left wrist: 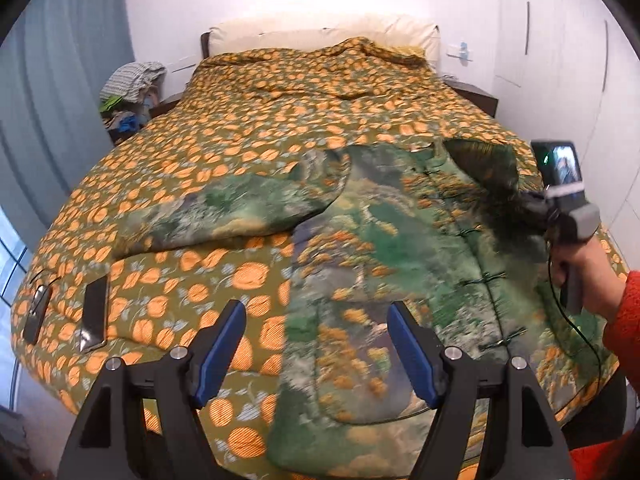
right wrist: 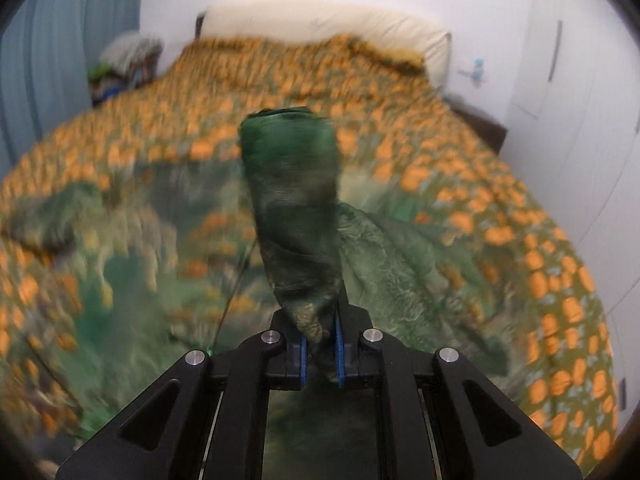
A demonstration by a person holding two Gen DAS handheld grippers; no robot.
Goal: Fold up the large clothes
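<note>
Mostly a slip risk: right gripper (right wrist: 320, 354) clamped on a thin bunched end of the jacket's right sleeve (right wrist: 294, 208), only a narrow twist of cloth between the blue pads (right wrist: 339, 356). Could pull free if swung across fast; heavy motion blur in the right wrist view, so likely moving quickly. Could also drag the whole jacket (left wrist: 384, 264) off line instead of folding just the sleeve, since nothing pins the body. Left gripper (left wrist: 316, 354) spread wide, holding nothing, hovering above the hem near the foot of the bed. Possible snag of the trailing cable (left wrist: 576, 320) on the frog buttons (left wrist: 486, 276). Phone (left wrist: 94, 314) and second dark device (left wrist: 36, 314) near the left bed edge, well apart from the jacket, low risk.

Padded jacket, green-grey scenic print with orange flecks, dark green lining showing at the lifted sleeve. Lying front up on the orange-patterned bedspread (left wrist: 256, 120), toward the right side of the bed, collar toward the pillow (left wrist: 320, 32). Left sleeve (left wrist: 240, 212) stretched out flat to the left. Placket closed as far as visible. Not yet folded.
</note>
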